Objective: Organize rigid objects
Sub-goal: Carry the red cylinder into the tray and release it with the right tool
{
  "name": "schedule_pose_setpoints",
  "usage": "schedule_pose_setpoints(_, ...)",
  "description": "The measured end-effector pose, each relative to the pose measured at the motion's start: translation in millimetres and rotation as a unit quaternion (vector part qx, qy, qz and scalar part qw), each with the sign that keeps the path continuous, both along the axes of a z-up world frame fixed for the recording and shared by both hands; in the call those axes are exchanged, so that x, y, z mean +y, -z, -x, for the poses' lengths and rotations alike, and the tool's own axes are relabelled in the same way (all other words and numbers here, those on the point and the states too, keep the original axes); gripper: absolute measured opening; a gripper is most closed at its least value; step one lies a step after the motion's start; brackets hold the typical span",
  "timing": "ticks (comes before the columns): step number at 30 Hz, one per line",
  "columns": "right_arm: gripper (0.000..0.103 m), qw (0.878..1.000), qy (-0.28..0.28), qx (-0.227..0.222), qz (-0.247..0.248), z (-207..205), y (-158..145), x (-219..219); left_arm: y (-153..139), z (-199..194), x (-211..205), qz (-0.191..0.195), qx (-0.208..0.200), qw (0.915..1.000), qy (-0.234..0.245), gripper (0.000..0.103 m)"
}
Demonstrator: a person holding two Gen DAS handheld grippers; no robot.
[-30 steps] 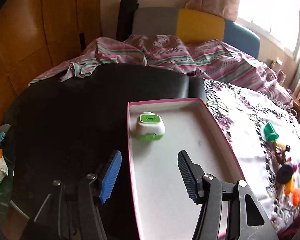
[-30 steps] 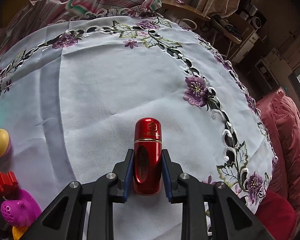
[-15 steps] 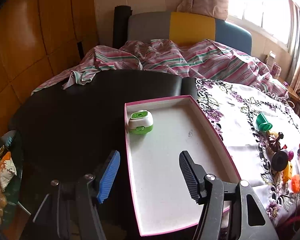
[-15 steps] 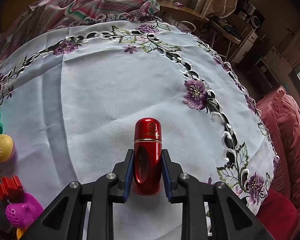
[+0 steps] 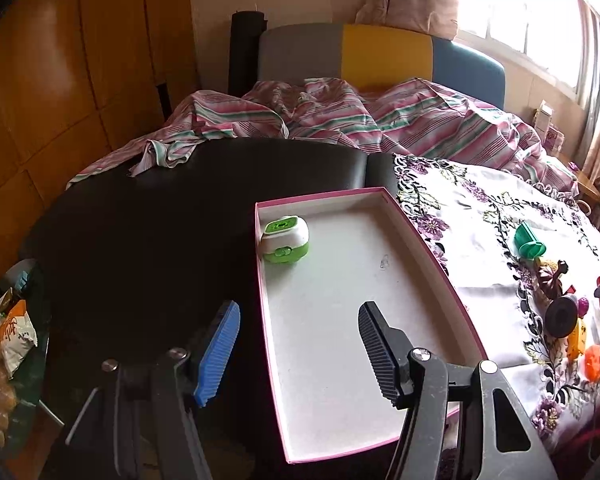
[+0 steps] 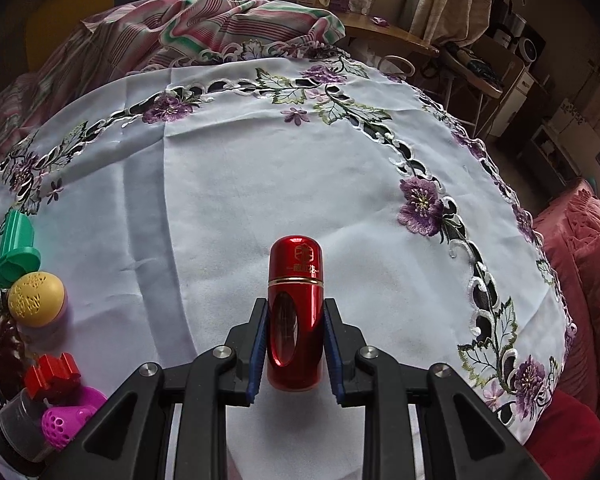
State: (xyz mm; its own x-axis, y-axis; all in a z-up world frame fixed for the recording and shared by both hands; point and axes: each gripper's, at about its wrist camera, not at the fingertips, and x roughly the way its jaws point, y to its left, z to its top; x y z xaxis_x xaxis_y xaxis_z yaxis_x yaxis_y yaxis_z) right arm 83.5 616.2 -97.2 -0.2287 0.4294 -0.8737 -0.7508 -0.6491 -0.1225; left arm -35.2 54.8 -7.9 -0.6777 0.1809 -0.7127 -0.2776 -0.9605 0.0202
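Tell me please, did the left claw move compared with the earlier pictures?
Yes. The left claw drew back from the pink-rimmed box, whose near edge now shows, and the green and white object looks farther off.

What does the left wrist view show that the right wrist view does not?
Only the left wrist view shows the pink-rimmed box holding a green-and-white case, and the left gripper open and empty above it. Only the right wrist view shows the right gripper shut on a red canister. Both show the floral tablecloth, the green funnel and the striped sheet.
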Motion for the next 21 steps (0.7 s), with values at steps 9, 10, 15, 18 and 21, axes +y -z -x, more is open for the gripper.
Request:
schedule_pose_setpoints(9,0.025,0.999,0.009,0.035,0.0,-5.0,-12.3,-0.5,-1.0,-4.4,-7.2,0.001,0.007,1.0,-0.001,0.063)
schedule_pose_setpoints(10,0.025,0.999,0.008,0.043,0.001,-5.1,-16.0,-2.3,-1.2,-4.5,-8.2,0.003,0.008,1.0,-0.001,0.063)
schedule_pose_setpoints(15,0.025,0.997,-0.024,0.08,0.001,3.6,-40.3,-24.9,-1.5,-3.8,-12.5,0.003,0.01,0.9999,-0.002,0.063)
schedule_pose_setpoints(18,0.025,0.994,-0.062,0.094,-0.002,17.0,-56.4,-48.6,0.2,-3.1,-14.8,-0.002,0.006,1.0,-0.004,0.063)
schedule_pose_setpoints(21,0.025,0.989,-0.104,0.101,-0.007,34.7,-70.4,-76.9,2.7,-3.1,-16.8,-0.002,0.004,1.0,-0.005,0.063)
